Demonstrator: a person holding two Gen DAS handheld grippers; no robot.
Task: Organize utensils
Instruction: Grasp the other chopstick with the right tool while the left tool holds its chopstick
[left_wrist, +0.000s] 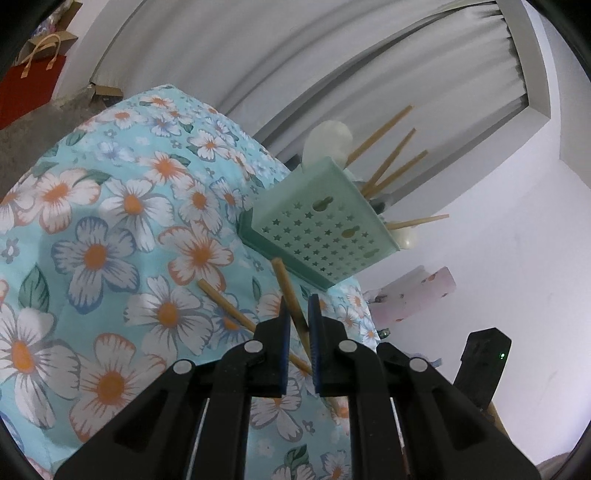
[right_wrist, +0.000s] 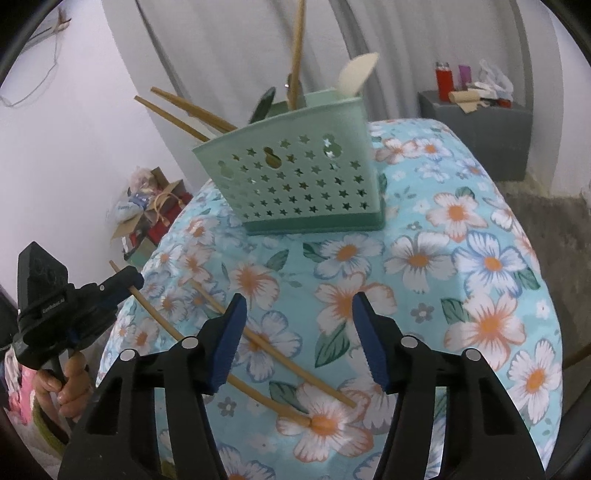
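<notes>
Chopsticks drive both grips: left gripper (right_wrist: 125, 282) clamps one thin wooden chopstick (right_wrist: 207, 354) at frame left for the pale green star-punched plastic holder (right_wrist: 295, 184), while right gripper (right_wrist: 297, 343) gapes empty over another wooden chopstick (right_wrist: 295, 363) on the floral cloth (right_wrist: 480, 295)

Left gripper (left_wrist: 298, 314) at lower centre clamped on a chopstick (left_wrist: 286, 286), green utensil holder (left_wrist: 321, 225) just above, over floral cloth (left_wrist: 110, 221).

- A home, a lived-in room rather than a workplace.
- The table (right_wrist: 461, 229) wears a floral cloth.
- Behind the table, pale curtains (right_wrist: 240, 48) hang to the floor.
- Beside the table, gift bags (right_wrist: 162, 210) sit on the floor.
- Beyond the table, a grey cabinet (right_wrist: 480, 133) holds bottles and clutter.
</notes>
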